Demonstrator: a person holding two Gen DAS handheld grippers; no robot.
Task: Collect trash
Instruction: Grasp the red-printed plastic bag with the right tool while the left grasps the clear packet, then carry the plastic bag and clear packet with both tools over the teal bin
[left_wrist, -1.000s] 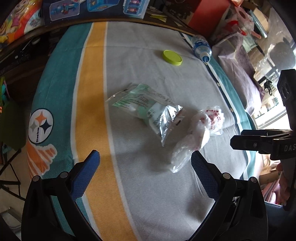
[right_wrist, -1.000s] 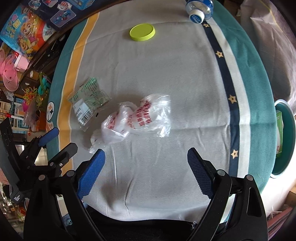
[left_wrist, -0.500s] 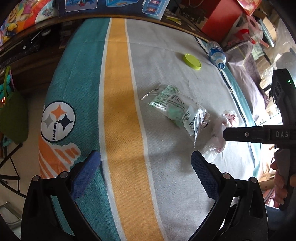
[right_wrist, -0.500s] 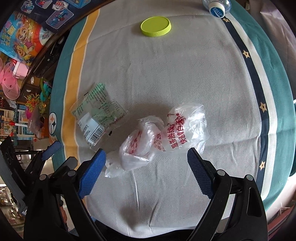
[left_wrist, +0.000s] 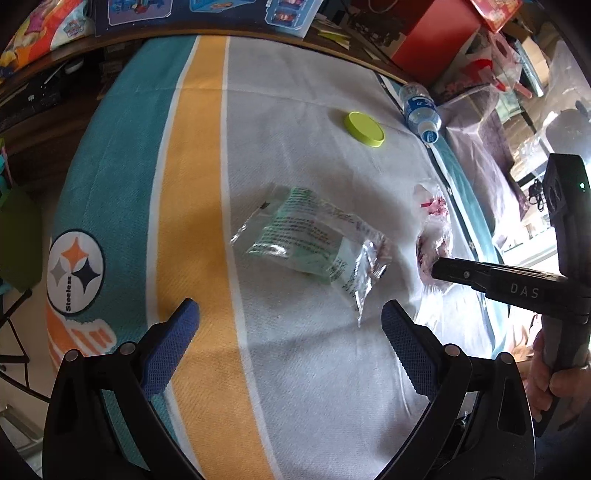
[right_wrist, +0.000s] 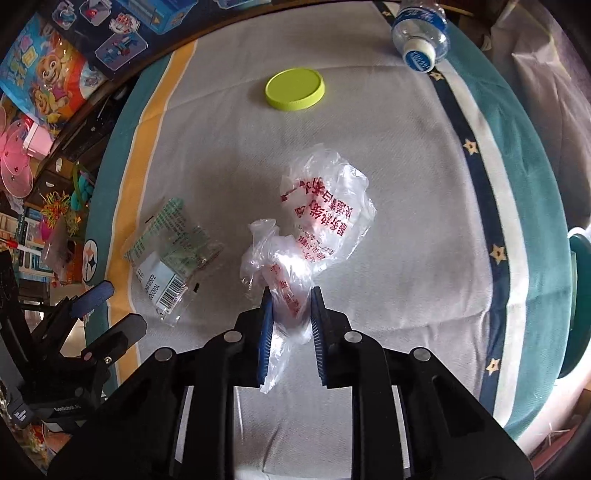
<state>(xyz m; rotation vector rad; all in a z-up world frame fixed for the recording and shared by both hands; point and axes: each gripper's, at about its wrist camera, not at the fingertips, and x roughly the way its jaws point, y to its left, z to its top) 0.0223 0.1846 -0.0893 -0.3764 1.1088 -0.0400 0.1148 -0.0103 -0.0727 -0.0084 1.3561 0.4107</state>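
Partly hidden plastic bag (right_wrist: 314, 236), right tool (right_wrist: 290, 314) closing on it, left tool (left_wrist: 288, 325) apart.

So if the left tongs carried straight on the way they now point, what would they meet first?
Most likely the green-printed clear wrapper, lying on the striped cloth just ahead of the open left tongs. Nothing stands between them. Depth is hard to judge, so they might touch bare cloth just short of it.

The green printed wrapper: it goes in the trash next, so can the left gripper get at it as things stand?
Probably yes. The left gripper is open, and the green printed wrapper lies flat on the blanket just ahead of it, with nothing between. The right gripper is off to the side, its jaws closing on the plastic bag.
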